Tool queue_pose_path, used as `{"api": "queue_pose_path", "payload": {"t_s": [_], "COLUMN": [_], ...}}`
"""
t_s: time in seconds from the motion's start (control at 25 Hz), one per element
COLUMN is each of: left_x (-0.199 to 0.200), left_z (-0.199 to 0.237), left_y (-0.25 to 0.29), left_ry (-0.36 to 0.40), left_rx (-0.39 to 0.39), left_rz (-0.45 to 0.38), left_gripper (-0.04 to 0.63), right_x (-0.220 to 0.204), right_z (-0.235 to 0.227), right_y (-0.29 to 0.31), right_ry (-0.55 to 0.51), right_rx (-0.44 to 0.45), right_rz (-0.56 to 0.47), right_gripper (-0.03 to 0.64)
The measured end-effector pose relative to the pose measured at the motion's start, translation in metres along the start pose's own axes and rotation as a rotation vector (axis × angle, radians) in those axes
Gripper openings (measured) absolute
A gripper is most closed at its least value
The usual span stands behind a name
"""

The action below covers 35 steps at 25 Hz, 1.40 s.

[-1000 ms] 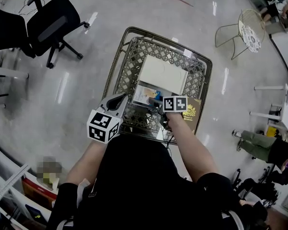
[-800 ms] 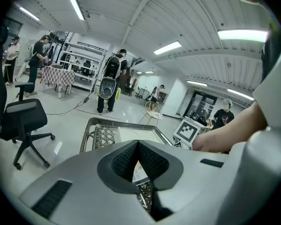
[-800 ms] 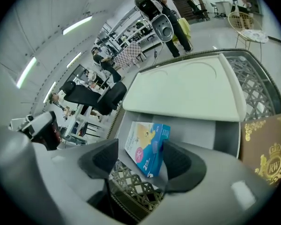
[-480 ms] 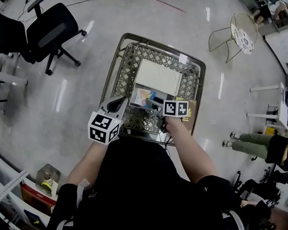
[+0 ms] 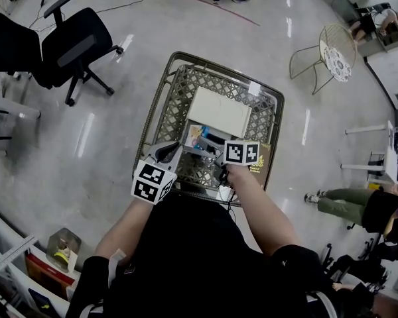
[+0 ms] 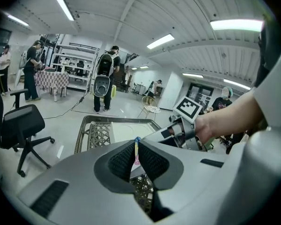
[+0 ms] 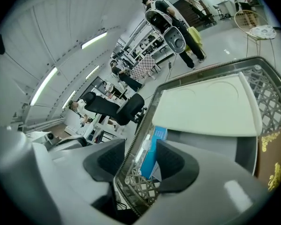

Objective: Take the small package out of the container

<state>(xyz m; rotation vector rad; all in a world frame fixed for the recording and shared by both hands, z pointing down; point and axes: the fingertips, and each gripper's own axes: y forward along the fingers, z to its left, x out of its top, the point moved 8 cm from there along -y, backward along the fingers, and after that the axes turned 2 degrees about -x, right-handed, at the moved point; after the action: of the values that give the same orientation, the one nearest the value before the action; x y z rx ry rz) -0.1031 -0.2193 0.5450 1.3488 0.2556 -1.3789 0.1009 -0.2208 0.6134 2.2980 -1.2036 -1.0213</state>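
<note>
Left gripper view: left gripper [image 6: 135, 151], jaws pressed together on a thin coloured edge of the small package [image 5: 198, 137]. Right gripper [image 7: 141, 161]: jaws part-spread and just been closing, with the package's blue side and the rim of the container [image 5: 174, 98] both between them, not yet clamped. Package location: inside the container at its near end, next to a white flat box [image 5: 219, 111]. Hazards, as judged: a pinch on so thin an edge may slip, and the right jaws may trap the rim wire along with the package, snagging the lift. Markings: square black-and-white codes on each marker cube [image 5: 152, 182]; a gold emblem and lettering on a brown booklet [image 5: 261, 159], illegible; package print unreadable.
</note>
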Motion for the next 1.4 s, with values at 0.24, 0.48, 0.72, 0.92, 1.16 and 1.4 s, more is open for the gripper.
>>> {"api": "queue_pose_path", "payload": {"t_s": [0.24,0.48,0.72,0.92,1.16,1.4], "left_x": [-0.022,-0.036,-0.041,-0.042,-0.042,-0.039], "left_z": [-0.009,-0.012,-0.003,0.014,0.021,0.016], "left_y": [0.03,0.061,0.081,0.093,0.093,0.085], "left_ry": [0.027,0.069,0.085,0.093,0.102,0.101], "left_rx": [-0.011,-0.003,0.033,0.059,0.055,0.023], "left_rz": [0.078,0.149,0.187,0.213,0.225,0.212], "left_gripper": [0.117,0.204,0.21,0.207,0.103,0.1], "right_x": [0.009,0.016,0.017,0.022,0.028,0.022], "right_z": [0.015,0.025,0.037,0.041,0.042,0.039], "right_y": [0.01,0.025,0.037,0.039,0.016,-0.014], "right_ry": [-0.046,-0.057,-0.078,-0.081,-0.065,-0.034], "right_rx": [0.076,0.137,0.174,0.187,0.172,0.124], "right_rz": [0.045,0.084,0.11,0.091,0.004,-0.055], "right_gripper": [0.198,0.19,0.19,0.19,0.192,0.192]}}
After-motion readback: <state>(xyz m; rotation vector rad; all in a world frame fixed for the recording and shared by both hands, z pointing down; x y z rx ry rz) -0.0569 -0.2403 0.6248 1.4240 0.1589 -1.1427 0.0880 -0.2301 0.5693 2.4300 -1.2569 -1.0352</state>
